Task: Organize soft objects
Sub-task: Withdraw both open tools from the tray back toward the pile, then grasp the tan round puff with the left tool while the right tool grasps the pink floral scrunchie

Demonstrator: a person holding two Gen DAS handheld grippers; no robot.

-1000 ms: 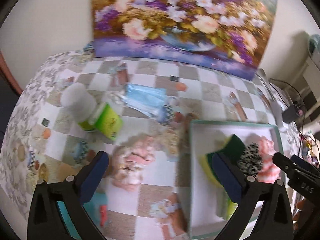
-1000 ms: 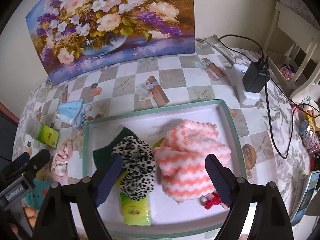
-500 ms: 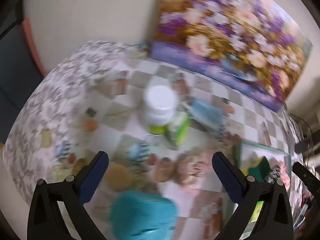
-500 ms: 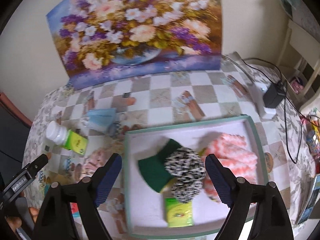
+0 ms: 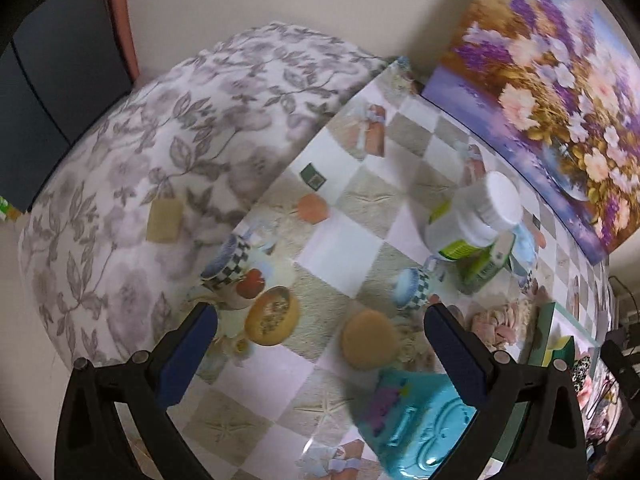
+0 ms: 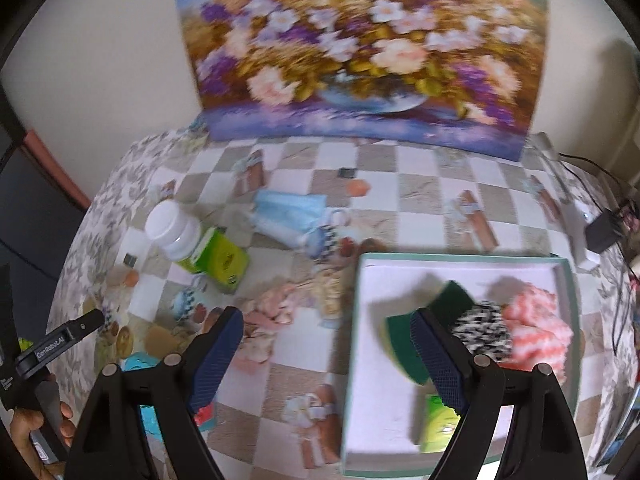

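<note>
A teal-rimmed white tray holds a green sponge, a leopard-print scrunchie, a pink-and-white fluffy cloth and a green tissue pack. On the table to its left lie a pale pink crumpled cloth and a blue face mask. My right gripper is open above the tray's left edge. My left gripper is open over the table's left end, above a turquoise plastic object. The left gripper also shows in the right wrist view.
A white-capped bottle lies on a green box. A flower painting leans on the wall. A black adapter with cables sits far right. The table's left edge drops off under a leaf-print cloth.
Both grippers swung left. The left view left the tray and now faces the table's left end. The right gripper moved from over the tray's middle to its left edge.
</note>
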